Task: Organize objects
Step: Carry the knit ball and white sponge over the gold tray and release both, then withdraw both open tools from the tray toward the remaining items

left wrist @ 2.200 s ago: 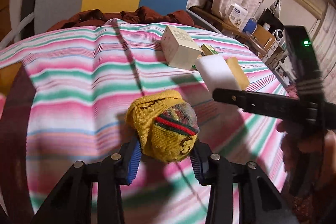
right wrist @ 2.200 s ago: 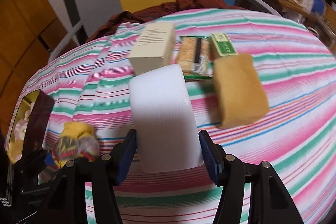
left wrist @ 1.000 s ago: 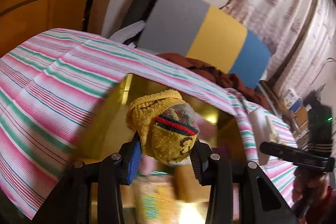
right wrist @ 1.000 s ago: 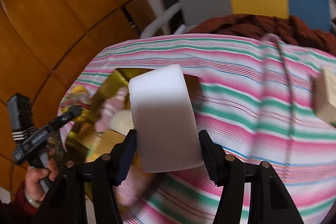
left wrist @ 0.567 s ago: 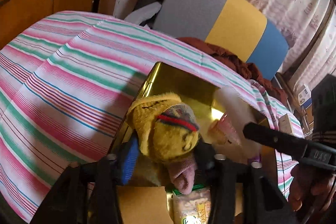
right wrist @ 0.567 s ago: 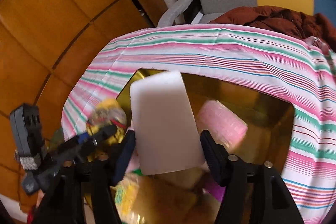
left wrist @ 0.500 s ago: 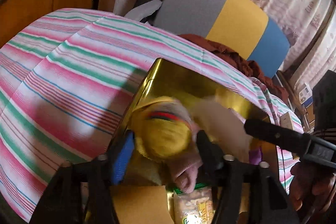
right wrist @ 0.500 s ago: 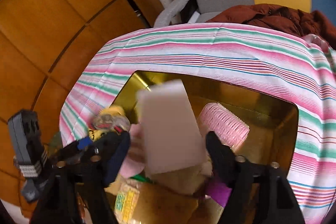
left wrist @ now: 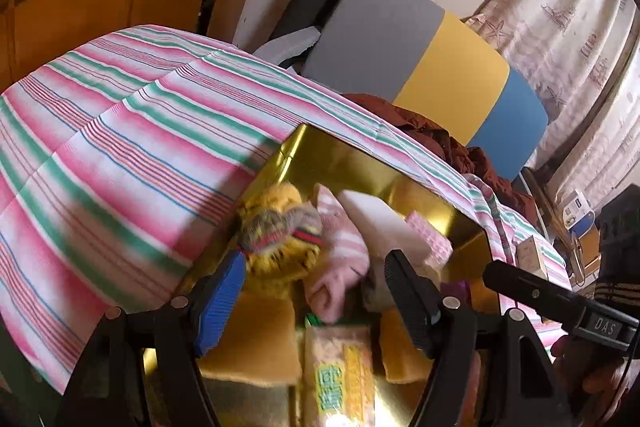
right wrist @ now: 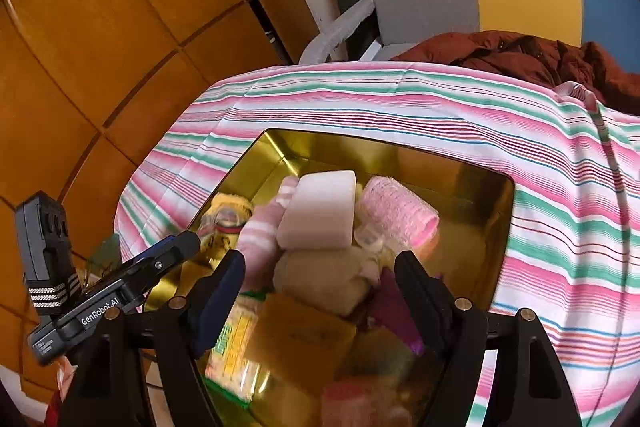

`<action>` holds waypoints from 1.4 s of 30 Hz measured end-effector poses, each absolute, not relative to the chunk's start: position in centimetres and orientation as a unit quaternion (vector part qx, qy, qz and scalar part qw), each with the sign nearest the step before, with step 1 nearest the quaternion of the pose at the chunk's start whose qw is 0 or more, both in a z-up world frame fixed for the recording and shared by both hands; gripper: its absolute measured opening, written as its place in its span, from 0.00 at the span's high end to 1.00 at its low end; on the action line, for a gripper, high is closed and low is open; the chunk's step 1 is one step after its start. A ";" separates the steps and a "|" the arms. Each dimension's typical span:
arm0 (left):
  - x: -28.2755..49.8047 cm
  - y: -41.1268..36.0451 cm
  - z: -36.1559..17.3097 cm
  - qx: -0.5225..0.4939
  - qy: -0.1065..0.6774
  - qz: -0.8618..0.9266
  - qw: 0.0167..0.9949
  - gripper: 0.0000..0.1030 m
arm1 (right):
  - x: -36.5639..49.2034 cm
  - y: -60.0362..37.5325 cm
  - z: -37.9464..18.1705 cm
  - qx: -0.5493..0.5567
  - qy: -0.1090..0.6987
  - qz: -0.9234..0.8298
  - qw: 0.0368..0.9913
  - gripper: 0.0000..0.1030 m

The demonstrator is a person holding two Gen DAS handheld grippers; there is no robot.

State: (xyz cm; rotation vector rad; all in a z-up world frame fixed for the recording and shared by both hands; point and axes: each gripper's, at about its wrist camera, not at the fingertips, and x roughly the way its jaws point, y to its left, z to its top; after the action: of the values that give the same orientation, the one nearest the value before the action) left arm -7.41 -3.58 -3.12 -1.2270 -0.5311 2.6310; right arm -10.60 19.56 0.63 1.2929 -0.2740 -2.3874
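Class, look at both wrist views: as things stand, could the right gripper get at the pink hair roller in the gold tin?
Probably yes. The right gripper is open and empty above the gold tin, and the pink hair roller lies exposed on top of the pile. The white sponge sits close beside it, so a grasp might nudge that.

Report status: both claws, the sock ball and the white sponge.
Left claw open, empty. Right claw open, empty. Yellow sock ball and white sponge lie in the gold tin, among other items. Nothing in the way.

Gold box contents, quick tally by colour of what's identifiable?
In the gold box:
White: 1, foam block
Pink: 2, hair roller, striped sock
Yellow: 1, sock ball
Cream: 1, soft bundle
Total: 5; the blurred near pile is uncounted.
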 end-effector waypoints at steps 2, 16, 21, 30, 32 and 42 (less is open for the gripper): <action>-6.7 -3.0 -3.1 -0.416 -0.175 0.886 0.103 0.29 | -10.0 19.9 0.7 0.466 -0.098 -0.855 0.205 0.24; -2.9 2.1 -3.3 -0.425 -0.137 0.881 0.157 0.28 | -5.9 23.6 0.7 0.463 -0.093 -0.863 0.178 0.24; -1.8 4.5 -2.9 -0.425 -0.114 0.879 0.184 0.28 | -4.9 25.9 0.5 0.461 -0.092 -0.869 0.153 0.24; -0.5 8.6 -2.0 -0.425 -0.083 0.873 0.225 0.28 | -3.3 32.2 -0.3 0.465 -0.117 -0.872 0.100 0.24; -0.2 9.4 -1.9 -0.426 -0.078 0.871 0.233 0.28 | -3.0 33.7 -0.4 0.465 -0.120 -0.873 0.086 0.24; 0.8 14.2 -1.5 -0.433 -0.042 0.857 0.275 0.28 | -1.5 39.8 -0.9 0.459 -0.104 -0.882 0.018 0.23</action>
State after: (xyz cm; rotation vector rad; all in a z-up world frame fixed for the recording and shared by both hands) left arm 0.76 14.19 -1.54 -1.1636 -0.1136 2.3037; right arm -1.55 39.79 -0.87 1.4240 -0.3240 -2.7404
